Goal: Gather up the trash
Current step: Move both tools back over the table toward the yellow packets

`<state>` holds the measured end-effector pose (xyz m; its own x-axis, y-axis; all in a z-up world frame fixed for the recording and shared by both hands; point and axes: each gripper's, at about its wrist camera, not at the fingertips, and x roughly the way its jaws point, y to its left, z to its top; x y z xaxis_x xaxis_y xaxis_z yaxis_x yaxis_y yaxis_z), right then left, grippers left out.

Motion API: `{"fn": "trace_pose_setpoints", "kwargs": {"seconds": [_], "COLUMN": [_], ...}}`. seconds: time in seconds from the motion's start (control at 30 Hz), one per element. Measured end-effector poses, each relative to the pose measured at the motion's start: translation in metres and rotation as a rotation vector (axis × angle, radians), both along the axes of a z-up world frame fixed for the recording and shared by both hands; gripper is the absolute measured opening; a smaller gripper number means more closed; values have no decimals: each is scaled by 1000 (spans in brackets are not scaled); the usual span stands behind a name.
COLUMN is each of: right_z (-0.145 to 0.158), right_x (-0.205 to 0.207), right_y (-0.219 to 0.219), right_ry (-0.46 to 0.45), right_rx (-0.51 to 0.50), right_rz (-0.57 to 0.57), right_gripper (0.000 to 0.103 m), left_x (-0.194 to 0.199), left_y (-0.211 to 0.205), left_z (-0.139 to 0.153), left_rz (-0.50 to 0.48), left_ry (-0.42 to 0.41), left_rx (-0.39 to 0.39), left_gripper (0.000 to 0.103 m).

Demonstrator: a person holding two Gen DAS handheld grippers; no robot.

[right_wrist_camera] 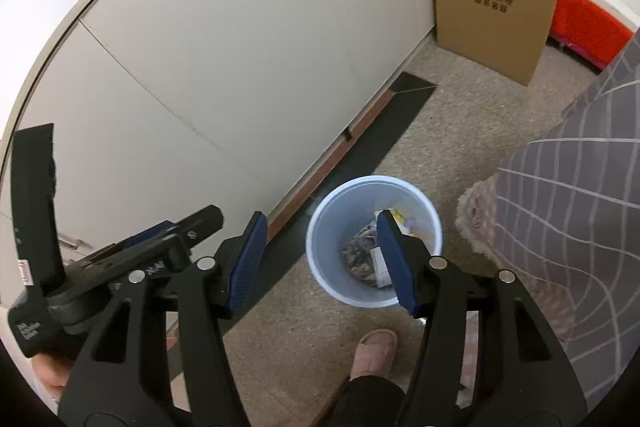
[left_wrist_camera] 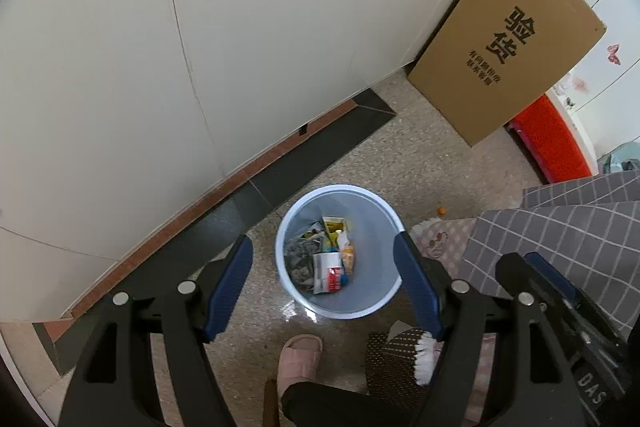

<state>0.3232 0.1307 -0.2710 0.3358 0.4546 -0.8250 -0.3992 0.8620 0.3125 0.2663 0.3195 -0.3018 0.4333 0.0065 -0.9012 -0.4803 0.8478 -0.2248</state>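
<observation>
- Left hand-held gripper [left_wrist_camera: 323, 281] is hanging spread wide and empty above the pale blue round plastic trash bin [left_wrist_camera: 316, 301]; nothing is sitting between its blue-padded fingers [left_wrist_camera: 230, 285].
- Right hand-held gripper [right_wrist_camera: 322, 263] is also standing released with nothing in it, over the same bin [right_wrist_camera: 332, 279] from the other side.
- Crumpled wrappers and small cartons [left_wrist_camera: 326, 253] are already lying at the bottom of the bin, which is standing upright on the speckled floor [left_wrist_camera: 420, 147], near the dark strip along the white cabinet doors [left_wrist_camera: 240, 47].
- A small orange scrap [left_wrist_camera: 441, 211] is lying loose on the floor beside the bin, near the grey checked fabric [left_wrist_camera: 560, 235] (probably still to be collected; too small to tell what it is).
- Risk: the scrap looks tiny and flat to the floor, so wide pads may be scraping tile and pinching air.
- Risk: the bin looks light, and a finger clipping its rim on the way past could tip it and spill the load.
- Risk: the person's foot in a pink slipper [left_wrist_camera: 300, 359] is standing near the bin, so a step could kick it.
- Risk: the two grippers are crowding close together (the right view shows the left unit just beside it), so a quick swing could knock them together.
- The tall brown cardboard box [left_wrist_camera: 504, 43] is leaning against the cabinet, well apart from the bin.
</observation>
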Motion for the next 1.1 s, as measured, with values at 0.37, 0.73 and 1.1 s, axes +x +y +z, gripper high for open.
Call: {"fn": "trace_pose_setpoints", "kwargs": {"seconds": [0.37,0.73,1.1], "right_z": [84,175,187], "right_x": [-26,-43,-36], "right_y": [-32,-144,-327], "right_ry": [-193,-398,-440], "right_rx": [33,127,207], "right_rz": [-32,-196,-581], "right_gripper": [57,58,63], "left_x": [-17,-8,49], "left_y": [-32,-126,-302], "left_z": [71,169,209], "left_rz": [-20,-164,-549], "left_ry": [-155,-351,-488], "left_rx": [19,103,232], "left_gripper": [71,74,74]}}
